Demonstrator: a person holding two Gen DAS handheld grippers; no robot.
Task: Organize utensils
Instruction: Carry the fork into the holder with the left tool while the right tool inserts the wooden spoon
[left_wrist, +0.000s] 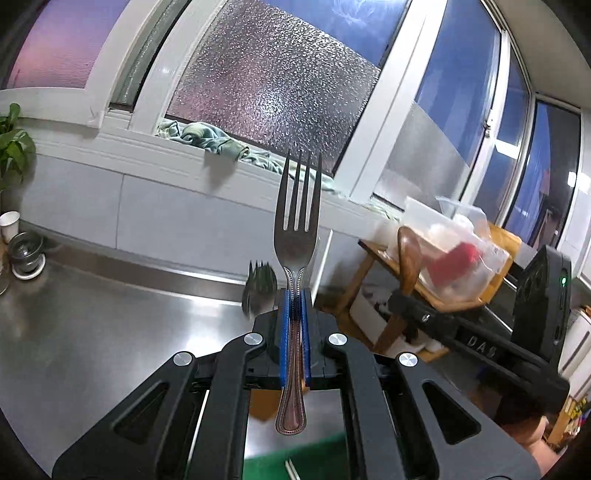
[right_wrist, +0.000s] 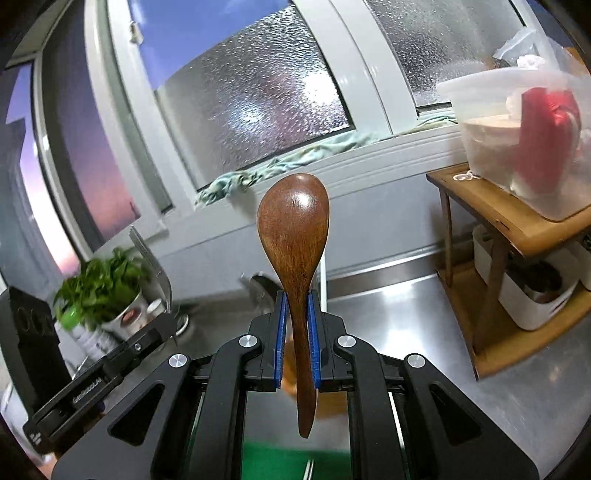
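Observation:
My left gripper (left_wrist: 294, 295) is shut on a steel fork (left_wrist: 297, 236) and holds it upright by the neck, tines up, above the steel counter. My right gripper (right_wrist: 296, 295) is shut on a brown wooden spoon (right_wrist: 293, 229) and holds it upright by the handle, bowl up. The right gripper with the wooden spoon (left_wrist: 409, 258) shows at the right of the left wrist view. The left gripper with the fork (right_wrist: 155, 266) shows at the left of the right wrist view.
A steel counter (left_wrist: 110, 314) runs below a window sill with a green cloth (left_wrist: 207, 138). A wooden shelf (right_wrist: 517, 221) at the right carries a clear plastic box (right_wrist: 517, 129) and white bins below. A potted plant (right_wrist: 103, 291) and cups stand at the left.

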